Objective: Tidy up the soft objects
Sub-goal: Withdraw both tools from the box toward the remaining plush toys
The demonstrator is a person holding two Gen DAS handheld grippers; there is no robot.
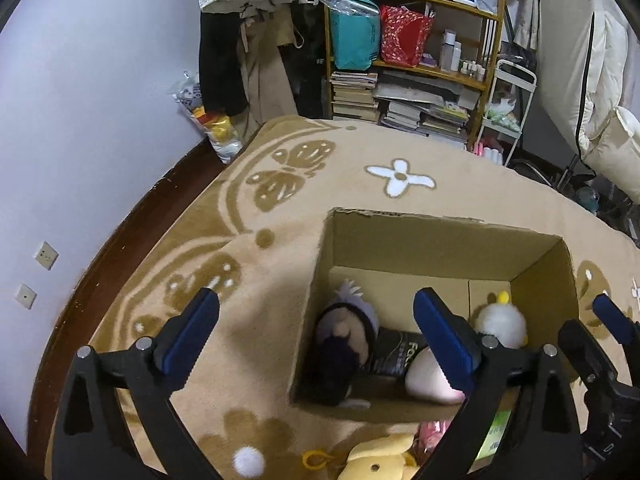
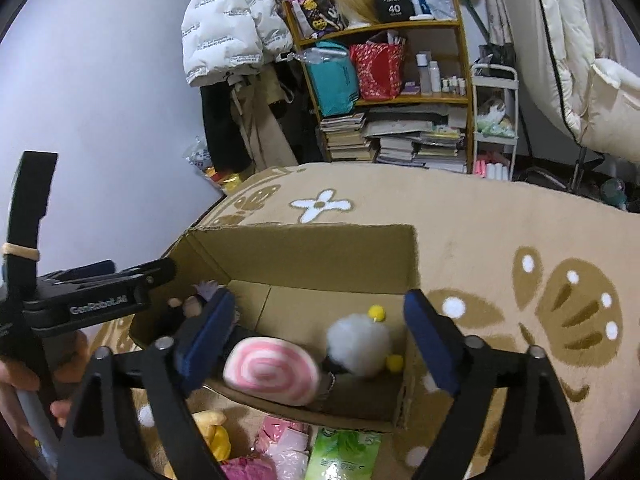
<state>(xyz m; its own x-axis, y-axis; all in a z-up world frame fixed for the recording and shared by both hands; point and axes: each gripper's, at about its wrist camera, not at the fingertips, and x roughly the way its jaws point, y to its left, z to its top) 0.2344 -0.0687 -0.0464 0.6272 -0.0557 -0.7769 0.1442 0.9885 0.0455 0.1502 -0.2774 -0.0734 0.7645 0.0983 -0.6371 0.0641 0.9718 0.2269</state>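
An open cardboard box [image 1: 440,236] [image 2: 304,252] sits on the tan rug. Inside lie a purple-haired doll [image 1: 346,344] [image 2: 196,300], a pink swirl plush [image 2: 272,370] [image 1: 428,380] and a white fluffy chick [image 1: 500,324] [image 2: 358,338]. My left gripper [image 1: 316,336] is open and empty above the box's left wall. My right gripper [image 2: 320,344] is open and empty above the box, the swirl plush between its fingers' line of sight. A yellow plush [image 1: 380,458] [image 2: 214,432] lies on the rug in front of the box.
Pink packets [image 2: 280,444] and a green packet [image 2: 346,456] lie before the box. A white pompom [image 1: 249,460] lies on the rug. A crowded bookshelf [image 1: 412,60], hanging coats and a white cart stand behind. The wall is at left.
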